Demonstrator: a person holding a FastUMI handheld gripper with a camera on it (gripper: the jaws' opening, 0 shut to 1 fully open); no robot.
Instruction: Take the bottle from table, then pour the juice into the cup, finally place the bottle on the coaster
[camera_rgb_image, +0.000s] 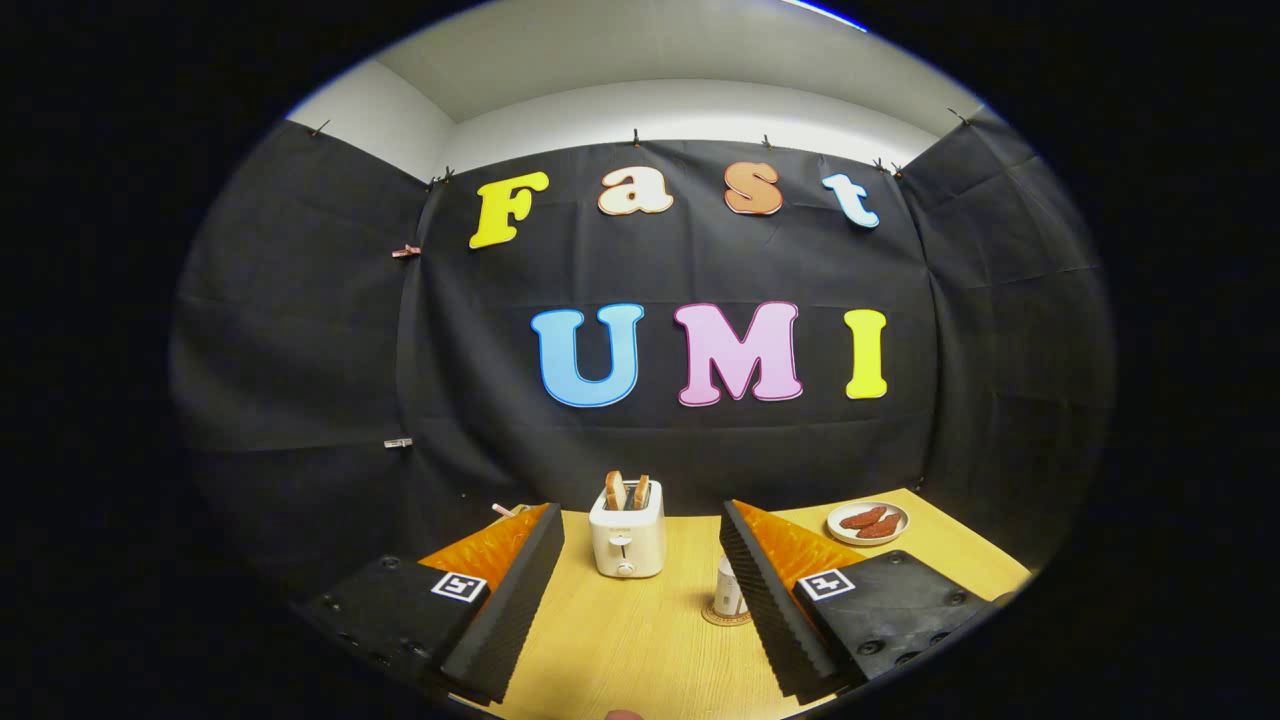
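Observation:
A small pale bottle (729, 588) stands upright on a round coaster (722, 617) on the wooden table (640, 640). It is close against the inner side of my right finger (765, 600), which hides part of it. My gripper (640, 512) is open, its fingers spread wide with nothing between them. A pale rim (505, 512) peeks out beyond the tip of the left finger (515, 590); I cannot tell what it belongs to.
A white toaster (627, 540) with two slices of toast in it stands straight ahead between the fingertips, near the table's far edge. A white plate (868, 523) with two sausages lies at the far right, beyond the right finger.

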